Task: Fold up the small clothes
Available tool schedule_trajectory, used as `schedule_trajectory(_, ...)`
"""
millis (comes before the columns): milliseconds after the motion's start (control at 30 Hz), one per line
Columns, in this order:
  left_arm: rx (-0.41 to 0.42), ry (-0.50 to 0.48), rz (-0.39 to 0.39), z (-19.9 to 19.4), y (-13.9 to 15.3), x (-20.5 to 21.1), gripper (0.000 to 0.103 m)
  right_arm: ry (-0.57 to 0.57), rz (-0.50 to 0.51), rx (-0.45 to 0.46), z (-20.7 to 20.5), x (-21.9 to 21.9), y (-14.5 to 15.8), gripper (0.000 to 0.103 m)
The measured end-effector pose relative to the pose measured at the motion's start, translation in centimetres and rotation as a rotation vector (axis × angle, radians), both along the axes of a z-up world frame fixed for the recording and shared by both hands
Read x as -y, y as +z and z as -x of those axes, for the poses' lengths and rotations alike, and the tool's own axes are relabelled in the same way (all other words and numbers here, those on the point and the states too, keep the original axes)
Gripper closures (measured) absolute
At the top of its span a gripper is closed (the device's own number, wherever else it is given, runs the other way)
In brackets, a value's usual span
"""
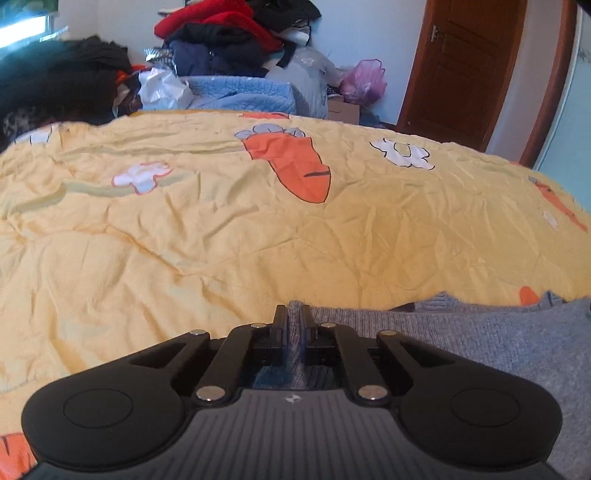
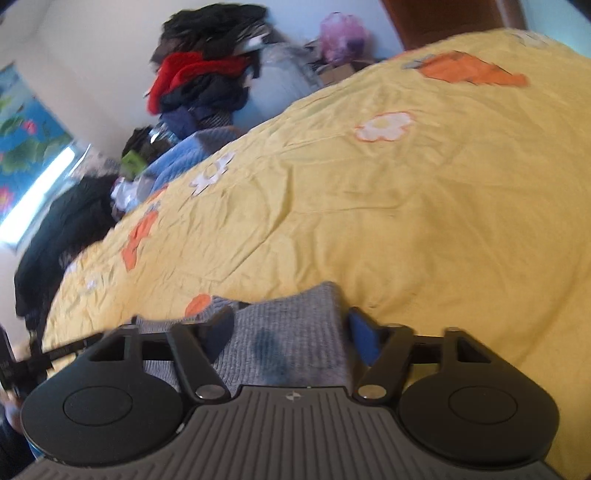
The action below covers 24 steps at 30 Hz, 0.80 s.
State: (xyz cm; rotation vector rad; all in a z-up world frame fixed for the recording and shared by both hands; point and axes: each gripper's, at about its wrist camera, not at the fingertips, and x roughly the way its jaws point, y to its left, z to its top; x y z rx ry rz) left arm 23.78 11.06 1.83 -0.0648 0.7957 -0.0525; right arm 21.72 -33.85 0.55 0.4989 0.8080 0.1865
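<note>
A grey knitted garment (image 1: 480,339) lies on the yellow bed cover (image 1: 221,240) at the near edge. My left gripper (image 1: 294,314) is shut on the garment's left edge, with knit pinched between its fingers. In the right wrist view the same grey garment (image 2: 291,332) lies between the spread fingers of my right gripper (image 2: 291,325), which is open over it. The right view is tilted and blurred.
The yellow cover has carrot (image 1: 295,162) and flower prints. Behind the bed is a pile of red, black and navy clothes (image 1: 229,33), a blue quilt (image 1: 240,96), a purple bag (image 1: 364,81) and a brown door (image 1: 461,66).
</note>
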Motion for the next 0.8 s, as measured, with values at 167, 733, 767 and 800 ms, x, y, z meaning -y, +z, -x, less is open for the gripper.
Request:
schedule_trajectory(167,0.066,0.003,-0.053,1.1,1.0,0.0,0.1,0.033,0.044,0.036,-0.5,-0.6,0.5,0.085)
schedule_trajectory(733,0.138,0.19,0.033,6.5,4.7,-2.1,0.079,-0.185,0.064,0.225,3.1,-1.4,4.0,0.03)
schedule_trajectory(767,0.144,0.168,0.084,7.2,4.8,-1.2,0.07,-0.165,0.045,0.249,3.8,-2.1,4.5,0.028)
schedule_trajectory(800,0.143,0.136,0.125,7.6,4.5,-0.3,0.067,-0.13,0.022,0.251,4.0,-2.9,4.7,0.025)
